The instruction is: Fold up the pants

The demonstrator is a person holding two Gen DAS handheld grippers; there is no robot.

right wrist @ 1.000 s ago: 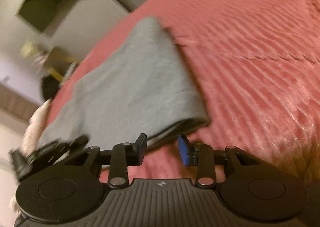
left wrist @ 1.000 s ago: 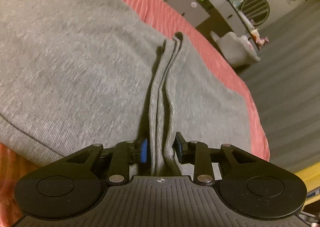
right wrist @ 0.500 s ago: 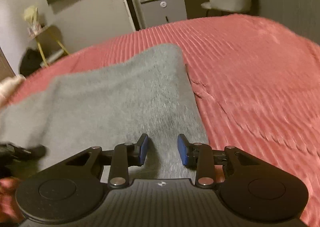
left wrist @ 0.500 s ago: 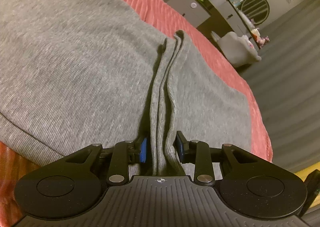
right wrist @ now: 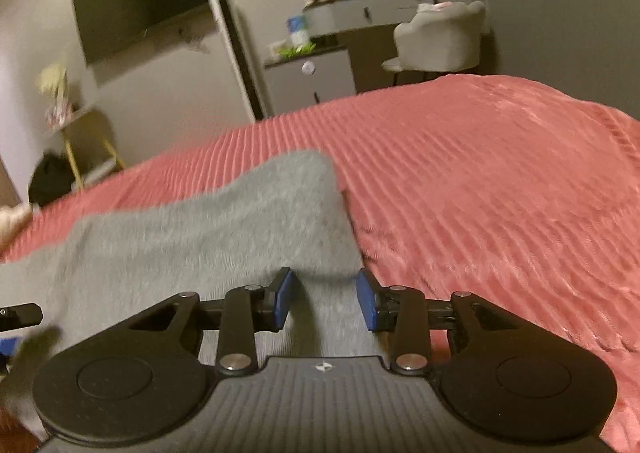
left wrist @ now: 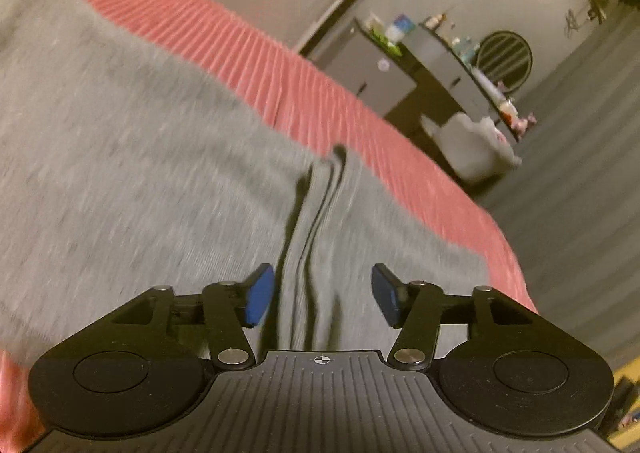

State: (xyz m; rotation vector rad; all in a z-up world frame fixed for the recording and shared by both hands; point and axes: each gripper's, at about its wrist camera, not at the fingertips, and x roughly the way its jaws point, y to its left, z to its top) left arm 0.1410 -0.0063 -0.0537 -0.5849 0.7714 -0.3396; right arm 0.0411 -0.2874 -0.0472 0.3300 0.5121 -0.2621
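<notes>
Now grey pants [left wrist: 140, 181] folded, w/ centre ridge.

Dim warm indoor light, motion blur across both views, fisheye bending at edges

free: bare ribbed red bedspread [right wrist: 480, 193] from my 12 to 3 o'clock | blocked: folded grey knit pants [right wrist: 200, 245] at my 9 to 12, ridge [left wrist: 308, 245] dead ahead of my left gripper [left wrist: 322, 299]
</notes>
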